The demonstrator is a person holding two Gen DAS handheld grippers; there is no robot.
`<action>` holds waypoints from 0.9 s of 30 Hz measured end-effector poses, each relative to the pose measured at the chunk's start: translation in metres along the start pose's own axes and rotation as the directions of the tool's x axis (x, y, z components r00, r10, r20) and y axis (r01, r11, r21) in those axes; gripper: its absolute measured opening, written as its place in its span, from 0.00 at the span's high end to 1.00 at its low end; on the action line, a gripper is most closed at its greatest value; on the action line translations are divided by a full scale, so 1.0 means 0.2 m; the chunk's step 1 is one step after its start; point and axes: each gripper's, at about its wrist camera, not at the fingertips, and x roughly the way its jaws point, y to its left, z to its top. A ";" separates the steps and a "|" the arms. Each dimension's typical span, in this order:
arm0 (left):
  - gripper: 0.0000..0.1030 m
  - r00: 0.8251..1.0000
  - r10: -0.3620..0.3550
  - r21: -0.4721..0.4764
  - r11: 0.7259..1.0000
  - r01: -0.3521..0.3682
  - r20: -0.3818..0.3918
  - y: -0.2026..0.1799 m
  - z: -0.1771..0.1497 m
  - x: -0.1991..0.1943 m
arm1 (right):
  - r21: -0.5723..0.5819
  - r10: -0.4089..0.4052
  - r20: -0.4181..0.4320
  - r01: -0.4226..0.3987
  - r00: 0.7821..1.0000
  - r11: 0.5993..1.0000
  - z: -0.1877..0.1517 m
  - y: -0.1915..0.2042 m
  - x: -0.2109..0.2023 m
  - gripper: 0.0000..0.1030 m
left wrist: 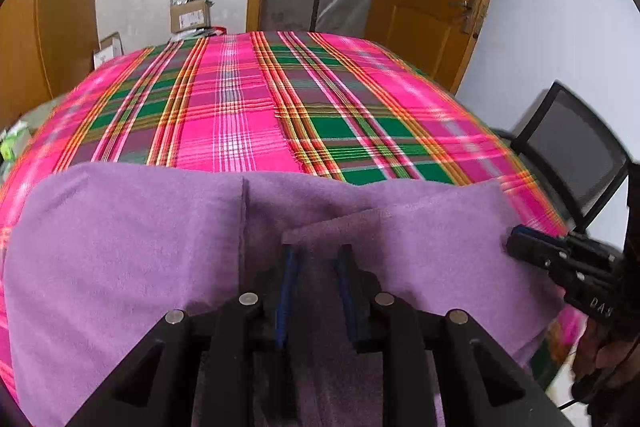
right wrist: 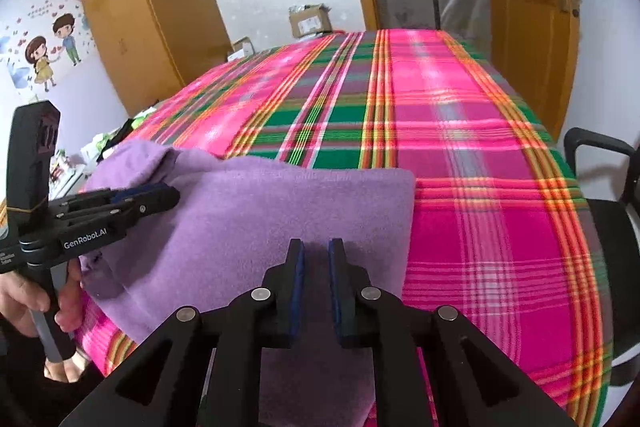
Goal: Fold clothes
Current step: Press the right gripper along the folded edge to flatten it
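Purple fleece garment (left wrist: 132,239) lies partly doubled at the near edge of the pink-and-green plaid-covered desk (left wrist: 248,107), handy to both grippers. Left hand-held gripper (left wrist: 316,255) pins a raised flap, seemingly clenched; right hand-held gripper (right wrist: 316,251) hovers slightly parted, grasping nothing.

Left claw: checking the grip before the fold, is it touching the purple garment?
Touching: the right wrist view shows the left claw pinching the purple garment.
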 end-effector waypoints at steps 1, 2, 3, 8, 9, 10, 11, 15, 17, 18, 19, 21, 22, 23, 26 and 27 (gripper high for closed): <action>0.79 1.000 -0.008 0.001 1.000 0.008 0.012 0.00 -0.01 -0.03 | -0.013 0.010 0.012 -0.010 1.000 1.000 -0.01 0.01 -0.03 0.85; 0.79 1.000 -0.016 0.003 1.000 0.016 0.024 -0.01 -0.02 -0.06 | -0.027 0.020 0.024 -0.019 1.000 0.999 -0.02 0.03 -0.05 0.85; 0.79 0.999 -0.024 0.005 1.000 0.023 0.035 -0.01 -0.04 -0.09 | -0.041 0.030 0.035 -0.028 0.999 0.999 -0.03 0.04 -0.08 0.85; 0.79 0.996 -0.074 0.038 0.997 0.072 0.042 -0.04 -0.15 -0.19 | -0.090 0.053 0.030 -0.050 0.998 0.995 -0.12 0.08 -0.15 0.85; 0.79 0.997 -0.075 0.048 0.996 0.073 0.033 -0.04 -0.18 -0.20 | -0.094 0.057 0.026 -0.054 0.998 0.994 -0.14 0.08 -0.15 0.85; 0.79 0.997 -0.078 0.054 0.996 0.076 0.024 -0.05 -0.20 -0.19 | -0.099 0.056 0.018 -0.054 0.998 0.994 -0.15 0.08 -0.15 0.85; 0.79 0.997 -0.077 0.057 0.995 0.076 0.019 -0.05 -0.22 -0.20 | -0.104 0.049 0.010 -0.048 0.999 0.993 -0.17 0.08 -0.15 0.85; 0.79 0.997 -0.071 0.060 0.996 0.070 0.014 -0.04 -0.25 -0.21 | -0.111 0.042 0.008 -0.041 0.999 0.993 -0.20 0.07 -0.16 0.85; 0.79 0.997 -0.076 0.051 0.996 0.075 0.014 -0.03 -0.26 -0.21 | -0.109 0.047 0.009 -0.046 0.999 0.993 -0.21 0.07 -0.17 0.85; 0.79 0.997 -0.081 0.047 0.996 0.080 0.014 -0.03 -0.26 -0.21 | -0.107 0.050 0.009 -0.049 0.999 0.993 -0.22 0.07 -0.17 0.85; 0.79 0.996 -0.083 0.048 0.995 0.082 0.016 -0.02 -0.27 -0.21 | -0.106 0.052 0.009 -0.051 0.999 0.993 -0.22 0.07 -0.18 0.86; 0.79 0.997 -0.081 0.052 0.995 0.079 0.021 -0.02 -0.28 -0.21 | -0.103 0.057 0.010 -0.056 0.998 0.993 -0.23 0.06 -0.18 0.88; 0.79 0.997 -0.080 0.053 0.995 0.079 0.023 -0.02 -0.28 -0.21 | -0.102 0.060 0.010 -0.058 0.998 0.993 -0.23 0.06 -0.19 0.89; 0.79 0.997 -0.080 0.052 0.996 0.079 0.024 -0.02 -0.29 -0.21 | -0.101 0.062 0.011 -0.061 0.998 0.993 -0.24 0.06 -0.19 0.89; 0.79 0.997 -0.079 0.051 0.996 0.077 0.025 -0.02 -0.28 -0.21 | -0.097 0.070 0.012 -0.068 0.997 0.993 -0.25 0.06 -0.20 0.89; 0.79 0.997 -0.078 0.051 0.996 0.077 0.025 -0.02 -0.28 -0.21 | -0.096 0.072 0.012 -0.071 0.997 0.993 -0.25 0.06 -0.20 0.90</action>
